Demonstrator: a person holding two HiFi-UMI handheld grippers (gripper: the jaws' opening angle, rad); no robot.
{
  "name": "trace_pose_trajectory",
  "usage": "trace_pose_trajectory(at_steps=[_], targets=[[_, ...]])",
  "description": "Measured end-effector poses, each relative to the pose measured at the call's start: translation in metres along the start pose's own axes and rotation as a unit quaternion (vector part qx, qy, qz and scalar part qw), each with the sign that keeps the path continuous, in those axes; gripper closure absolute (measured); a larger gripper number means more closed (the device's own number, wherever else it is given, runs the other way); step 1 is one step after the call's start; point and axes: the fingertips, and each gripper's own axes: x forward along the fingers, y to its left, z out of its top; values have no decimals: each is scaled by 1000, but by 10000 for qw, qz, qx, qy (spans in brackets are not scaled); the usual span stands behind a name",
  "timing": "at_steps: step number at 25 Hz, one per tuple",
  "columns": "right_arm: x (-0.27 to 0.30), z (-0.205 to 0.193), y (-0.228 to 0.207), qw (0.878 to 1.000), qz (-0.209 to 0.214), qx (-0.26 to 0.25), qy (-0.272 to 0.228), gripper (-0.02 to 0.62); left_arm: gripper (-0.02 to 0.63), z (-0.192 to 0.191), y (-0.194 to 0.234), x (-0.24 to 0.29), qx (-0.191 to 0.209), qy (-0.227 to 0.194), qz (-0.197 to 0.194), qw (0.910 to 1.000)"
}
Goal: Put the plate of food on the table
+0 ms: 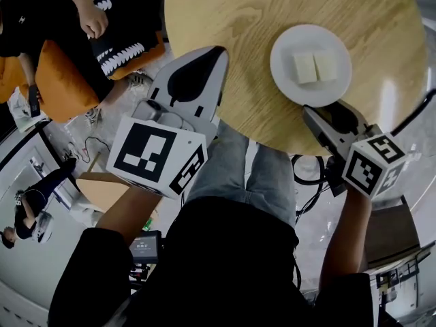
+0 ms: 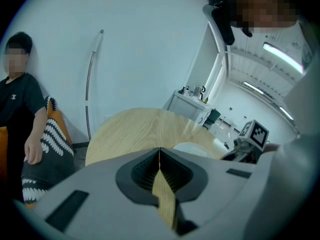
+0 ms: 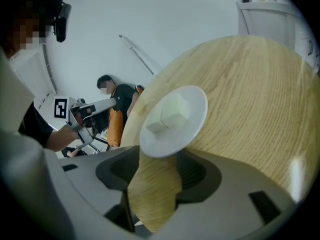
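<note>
A white plate (image 1: 310, 65) carrying two pale cubes of food (image 1: 315, 66) rests flat on the round wooden table (image 1: 231, 19), toward its right near side. My right gripper (image 1: 330, 114) sits just at the plate's near rim, jaws open. In the right gripper view the plate (image 3: 192, 101) lies right in front of the right gripper (image 3: 157, 159), with bare wood showing in the gap. My left gripper (image 1: 216, 52) hovers over the table's left edge, shut and holding nothing. The left gripper (image 2: 160, 156) points across the table (image 2: 135, 129), with the plate (image 2: 192, 148) beyond it.
A person (image 1: 88, 19) sits left of the table on an orange seat (image 1: 54, 80), also visible as the seated person (image 2: 20, 109). Cables (image 1: 306, 176) trail on the floor by the table's near edge. A white counter (image 2: 187, 101) stands behind the table.
</note>
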Motion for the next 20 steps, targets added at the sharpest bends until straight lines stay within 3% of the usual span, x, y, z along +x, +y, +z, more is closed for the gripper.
trace_pose_trajectory(at_steps=[9, 20], targets=[[-3, -8, -10, 9936, -533, -924, 375, 377, 597, 0, -18, 9, 64, 47, 8, 10000], [4, -10, -6, 9778, -1117, -1718, 438, 408, 597, 1, -25, 6, 91, -13, -37, 10000]])
